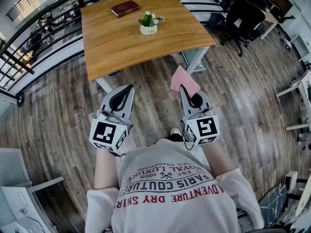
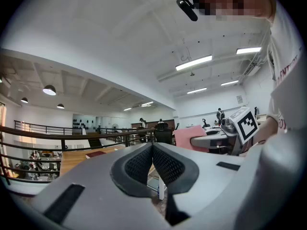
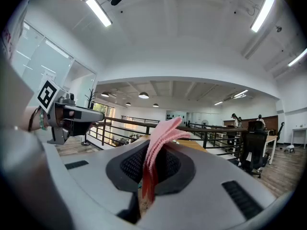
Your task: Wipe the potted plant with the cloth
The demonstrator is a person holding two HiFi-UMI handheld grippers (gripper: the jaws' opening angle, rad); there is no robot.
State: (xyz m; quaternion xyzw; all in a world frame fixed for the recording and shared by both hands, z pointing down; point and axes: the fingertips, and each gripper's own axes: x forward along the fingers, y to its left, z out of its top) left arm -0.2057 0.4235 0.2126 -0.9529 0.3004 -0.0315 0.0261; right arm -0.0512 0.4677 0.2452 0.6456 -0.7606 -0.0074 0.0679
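The potted plant, green leaves and small white flowers in a cream pot, stands near the far middle of the wooden table. A pink cloth sticks out of my right gripper, which is shut on it in front of the table's near edge. In the right gripper view the folded cloth rises from between the pads. My left gripper is level beside it, shut with nothing in it; its pads meet. Both grippers are held short of the table, over the floor.
A dark red book lies on the table's far left. Black railings run behind and left of the table. A black office chair stands at the right. White desks line the right edge. Wood floor lies around the table.
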